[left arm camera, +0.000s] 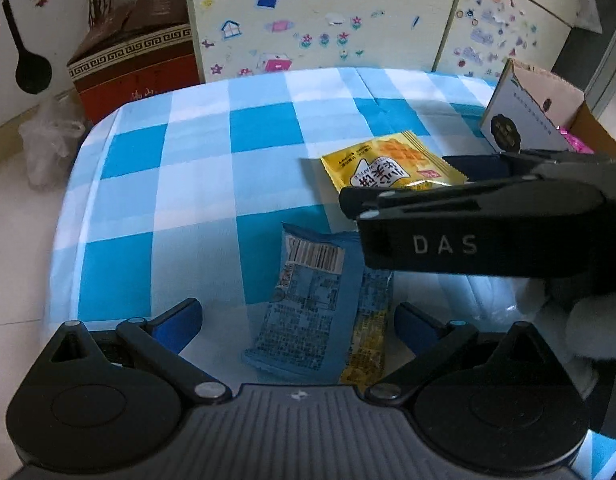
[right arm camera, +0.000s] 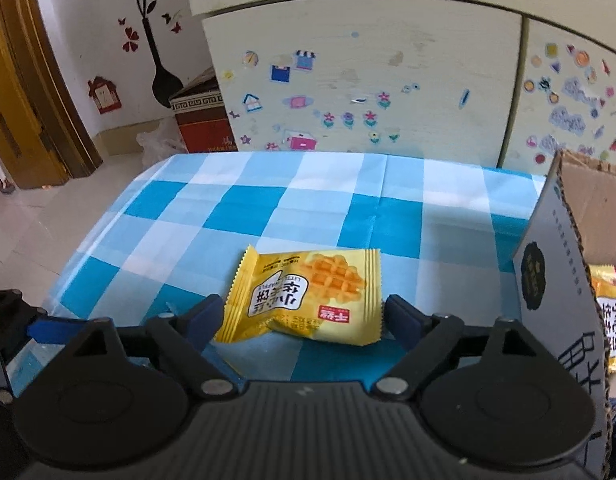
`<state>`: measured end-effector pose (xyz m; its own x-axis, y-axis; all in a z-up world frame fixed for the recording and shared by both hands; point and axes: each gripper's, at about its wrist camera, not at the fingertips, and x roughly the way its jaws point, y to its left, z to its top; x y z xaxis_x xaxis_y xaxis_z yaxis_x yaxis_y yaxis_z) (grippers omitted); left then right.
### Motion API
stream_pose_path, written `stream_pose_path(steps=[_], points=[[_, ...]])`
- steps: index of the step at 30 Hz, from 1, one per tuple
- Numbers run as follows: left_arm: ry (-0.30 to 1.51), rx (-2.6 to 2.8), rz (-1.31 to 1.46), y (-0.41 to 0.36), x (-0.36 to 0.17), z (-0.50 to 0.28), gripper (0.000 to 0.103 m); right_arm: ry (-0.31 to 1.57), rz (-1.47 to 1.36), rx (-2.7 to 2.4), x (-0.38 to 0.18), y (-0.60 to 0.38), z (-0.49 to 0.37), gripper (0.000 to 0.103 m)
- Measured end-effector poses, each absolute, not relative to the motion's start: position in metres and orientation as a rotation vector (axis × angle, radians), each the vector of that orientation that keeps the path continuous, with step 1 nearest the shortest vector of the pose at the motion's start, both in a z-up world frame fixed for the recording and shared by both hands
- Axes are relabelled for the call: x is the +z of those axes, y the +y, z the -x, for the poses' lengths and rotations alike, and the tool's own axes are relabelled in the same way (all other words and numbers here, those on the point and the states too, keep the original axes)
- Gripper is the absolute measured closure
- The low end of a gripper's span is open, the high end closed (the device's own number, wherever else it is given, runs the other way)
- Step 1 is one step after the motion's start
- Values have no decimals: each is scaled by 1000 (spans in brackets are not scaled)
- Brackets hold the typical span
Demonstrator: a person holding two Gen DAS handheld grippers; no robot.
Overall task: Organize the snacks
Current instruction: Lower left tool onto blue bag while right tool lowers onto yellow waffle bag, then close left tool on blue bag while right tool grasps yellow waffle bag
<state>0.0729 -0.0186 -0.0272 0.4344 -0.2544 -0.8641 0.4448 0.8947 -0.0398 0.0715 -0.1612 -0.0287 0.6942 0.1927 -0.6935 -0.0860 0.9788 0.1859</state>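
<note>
Item: snacks on checked cloth, sorting under way

My right gripper [right arm camera: 302,320] is spread wide, empty, straddling the waffle pack [right arm camera: 308,296] for a pick, I judge; my left gripper [left arm camera: 296,320] gapes, empty, over the blue pack [left arm camera: 304,300] lying near; the box [right arm camera: 579,216] at far right already holds a waffle pack, likely the destination

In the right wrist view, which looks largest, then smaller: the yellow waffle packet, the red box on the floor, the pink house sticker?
1. yellow waffle packet, nearest the camera, so real size is unsure
2. red box
3. pink house sticker
</note>
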Motion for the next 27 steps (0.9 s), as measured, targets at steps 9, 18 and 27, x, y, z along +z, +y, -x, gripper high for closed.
stream_pose_path(steps=[9, 18, 27], points=[[1016, -432, -199, -19, -27, -70, 0, 776, -30, 116, -31, -149, -69, 32], [1004, -473, -201, -27, -17, -65, 32, 792, -138, 152, -22, -166, -67, 81], [1022, -374, -136, -16, -11, -57, 46, 774, -227, 156, -1, -181, -45, 86]])
